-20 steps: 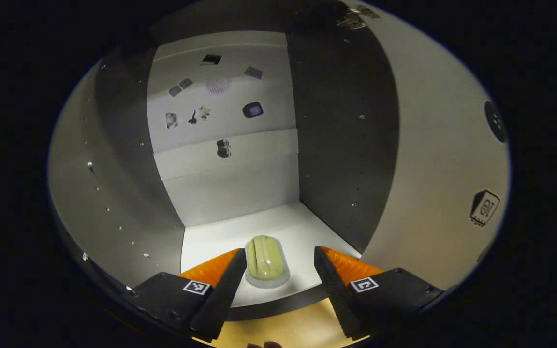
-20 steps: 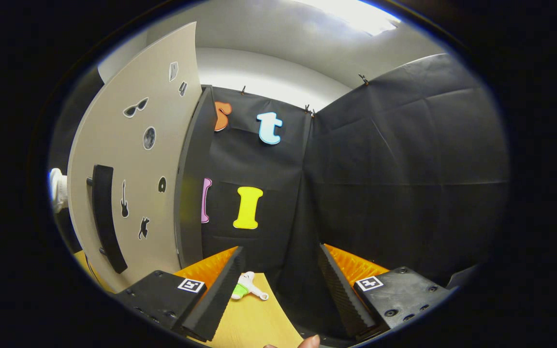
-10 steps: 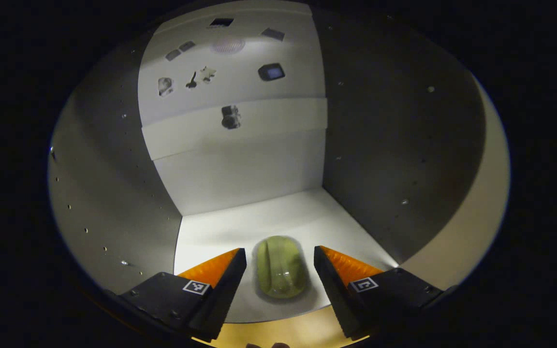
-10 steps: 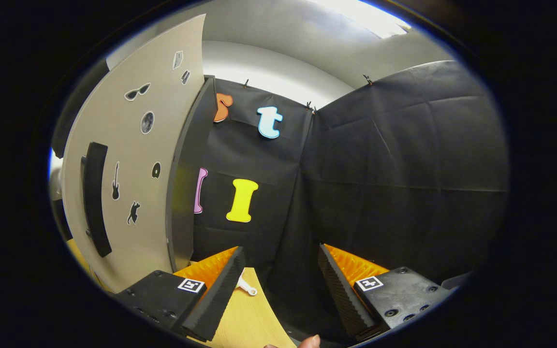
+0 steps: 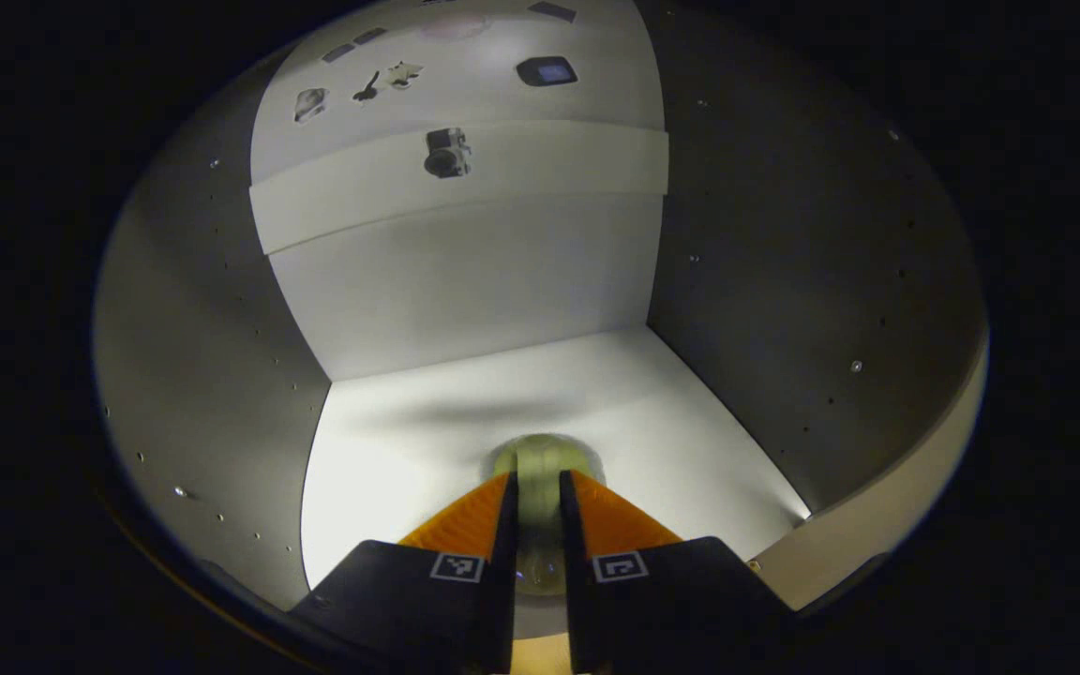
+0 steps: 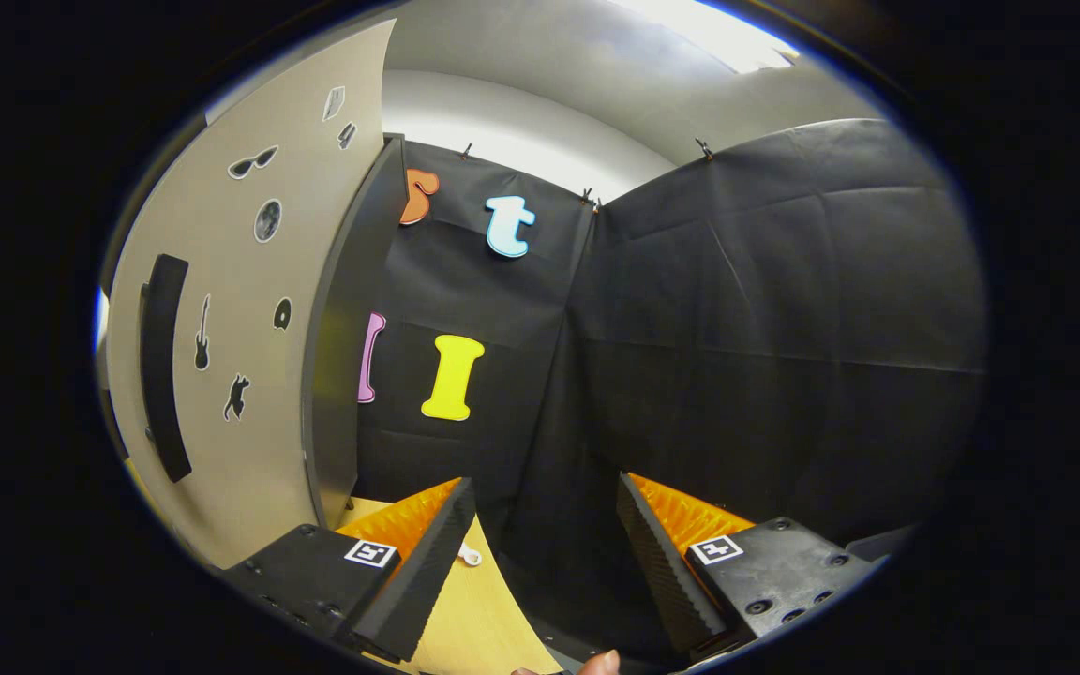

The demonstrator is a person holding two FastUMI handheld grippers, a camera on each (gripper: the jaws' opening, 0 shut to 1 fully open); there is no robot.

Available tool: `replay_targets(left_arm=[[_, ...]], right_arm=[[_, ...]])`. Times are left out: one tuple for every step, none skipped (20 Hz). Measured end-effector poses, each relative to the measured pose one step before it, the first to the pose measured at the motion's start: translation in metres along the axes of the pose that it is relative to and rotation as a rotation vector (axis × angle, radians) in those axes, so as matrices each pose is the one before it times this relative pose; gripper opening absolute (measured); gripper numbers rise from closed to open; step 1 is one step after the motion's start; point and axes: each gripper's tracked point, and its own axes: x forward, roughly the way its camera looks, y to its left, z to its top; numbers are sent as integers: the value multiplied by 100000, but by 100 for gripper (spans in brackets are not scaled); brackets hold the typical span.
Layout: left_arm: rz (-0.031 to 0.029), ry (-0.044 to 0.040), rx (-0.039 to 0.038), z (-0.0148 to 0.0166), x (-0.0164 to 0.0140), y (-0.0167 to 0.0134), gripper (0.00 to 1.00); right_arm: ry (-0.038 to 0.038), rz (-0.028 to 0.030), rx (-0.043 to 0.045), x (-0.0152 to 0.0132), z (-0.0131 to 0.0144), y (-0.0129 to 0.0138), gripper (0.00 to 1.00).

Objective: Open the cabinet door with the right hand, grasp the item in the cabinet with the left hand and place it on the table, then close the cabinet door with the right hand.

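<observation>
Green thing grabbed in the cabinet

The door (image 6: 221, 309), at 9 o'clock, is open. The left gripper (image 5: 537, 525) squeezes the green thing (image 5: 540, 459); the right gripper (image 6: 545, 525) gapes wide. Putting down and closing remain.

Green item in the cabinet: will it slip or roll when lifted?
The green item looks rounded and glossy, so it may slip. The left gripper closes on its sides, which probably stops rolling. It seems small, likely light.
</observation>
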Motion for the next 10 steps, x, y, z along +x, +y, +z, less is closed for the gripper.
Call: replay_targets(left_arm=[[404, 415, 1024, 19, -229, 26, 24], [60, -483, 605, 144, -76, 56, 23], [-593, -418, 26, 136, -297, -110, 20], [-864, -1000, -34, 52, -602, -206, 20], [-530, -1109, -112, 282, -530, -9, 19], [128, -1129, 125, 222, -561, 227, 19], [-236, -818, 329, 206, -637, 159, 19], [-970, -755, 139, 156, -691, 28, 19], [-969, -627, 123, 122, -792, 41, 19], [-1198, -486, 296, -40, -864, -14, 20]], right_arm=[[113, -13, -326, -127, -8, 120, 97], [-137, -119, -142, -169, 88, 60, 97], [-111, 111, -56, -117, 149, 136, 97], [-459, -58, -23, -165, 230, 62, 97], [-626, -27, -8, -81, 253, 191, 97], [-476, 144, 58, -90, 278, 214, 97], [-475, 244, -3, -288, 221, 279, 97], [-357, 190, -124, -164, 201, 274, 97], [-199, 182, -206, -126, 259, 309, 97], [-111, 208, -226, -256, 183, 329, 97]])
